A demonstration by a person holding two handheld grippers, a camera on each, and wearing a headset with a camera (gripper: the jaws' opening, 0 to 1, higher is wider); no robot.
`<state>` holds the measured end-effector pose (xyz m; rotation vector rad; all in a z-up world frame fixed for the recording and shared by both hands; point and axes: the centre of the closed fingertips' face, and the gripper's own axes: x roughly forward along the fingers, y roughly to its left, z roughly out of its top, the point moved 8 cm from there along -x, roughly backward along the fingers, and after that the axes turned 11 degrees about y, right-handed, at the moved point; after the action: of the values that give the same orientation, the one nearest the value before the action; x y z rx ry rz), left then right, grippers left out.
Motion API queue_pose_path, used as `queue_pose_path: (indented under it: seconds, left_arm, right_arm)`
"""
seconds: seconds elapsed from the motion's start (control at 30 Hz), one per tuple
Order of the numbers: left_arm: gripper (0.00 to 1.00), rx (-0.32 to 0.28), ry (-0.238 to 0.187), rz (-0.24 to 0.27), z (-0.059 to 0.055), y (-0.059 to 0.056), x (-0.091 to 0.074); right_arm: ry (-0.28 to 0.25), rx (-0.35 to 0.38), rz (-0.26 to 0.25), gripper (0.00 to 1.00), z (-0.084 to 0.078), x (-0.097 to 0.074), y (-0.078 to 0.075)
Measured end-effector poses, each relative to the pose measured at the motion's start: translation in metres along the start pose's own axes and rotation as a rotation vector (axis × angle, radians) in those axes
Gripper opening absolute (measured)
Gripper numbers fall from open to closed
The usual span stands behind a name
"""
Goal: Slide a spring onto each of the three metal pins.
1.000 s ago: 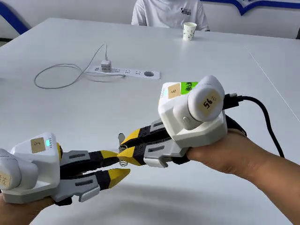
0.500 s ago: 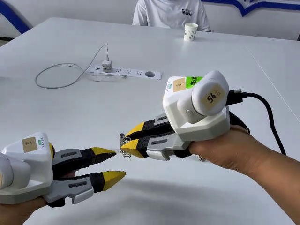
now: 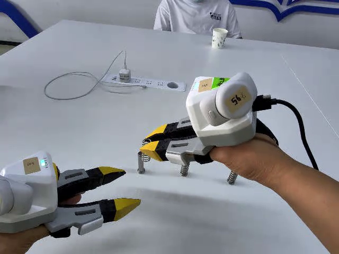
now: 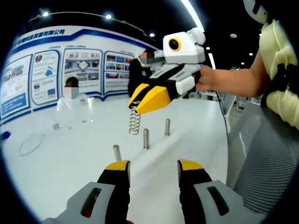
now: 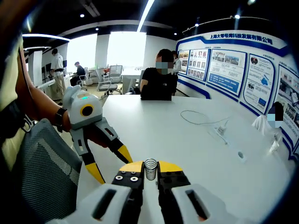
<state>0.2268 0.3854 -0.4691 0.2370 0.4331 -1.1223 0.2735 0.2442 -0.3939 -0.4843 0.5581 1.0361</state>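
My right gripper (image 3: 146, 147) is shut on a small steel spring (image 3: 144, 157), which hangs just above a bare metal pin (image 3: 141, 169) on the white table (image 3: 74, 132). Two more pins (image 3: 184, 170) (image 3: 231, 177) stand to its right, each wearing a spring. In the left gripper view the held spring (image 4: 134, 122) dangles beyond the bare pin (image 4: 117, 152), with the sprung pins (image 4: 145, 138) (image 4: 167, 127) farther off. The spring (image 5: 150, 170) sits end-on between the right gripper's (image 5: 150, 166) jaws. My left gripper (image 3: 125, 187) (image 4: 152, 165) stands open and empty at lower left.
A white power strip (image 3: 143, 82) with a looping cable lies on the far side of the table. A paper cup (image 3: 217, 37) stands near a seated person (image 3: 196, 16) at the far edge. A black cable (image 3: 296, 127) trails from the right gripper.
The two grippers, whose tips met at the spring, have separated. The right one carried the spring up and over to the bare pin; the left drew back to the lower left.
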Motion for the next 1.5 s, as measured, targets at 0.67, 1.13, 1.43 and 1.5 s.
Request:
queue_pose_path:
  seconds: [0.67, 1.13, 1.43, 1.5]
  left_arm:
    - [0.44, -0.017, 0.004, 0.01, -0.005, 0.001, -0.002]
    - [0.44, -0.026, 0.008, 0.016, -0.008, 0.003, -0.004]
    - [0.43, -0.028, 0.009, 0.019, -0.008, 0.005, -0.005]
    - [0.43, -0.028, 0.01, 0.019, -0.009, 0.005, -0.005]
  right_arm:
    - [0.01, 0.054, -0.025, 0.12, -0.004, 0.03, -0.021]
    - [0.031, 0.084, -0.011, 0.12, -0.011, 0.041, -0.024]
    - [0.045, 0.096, -0.007, 0.12, -0.016, 0.047, -0.025]
    - [0.048, 0.098, -0.006, 0.12, -0.017, 0.048, -0.025]
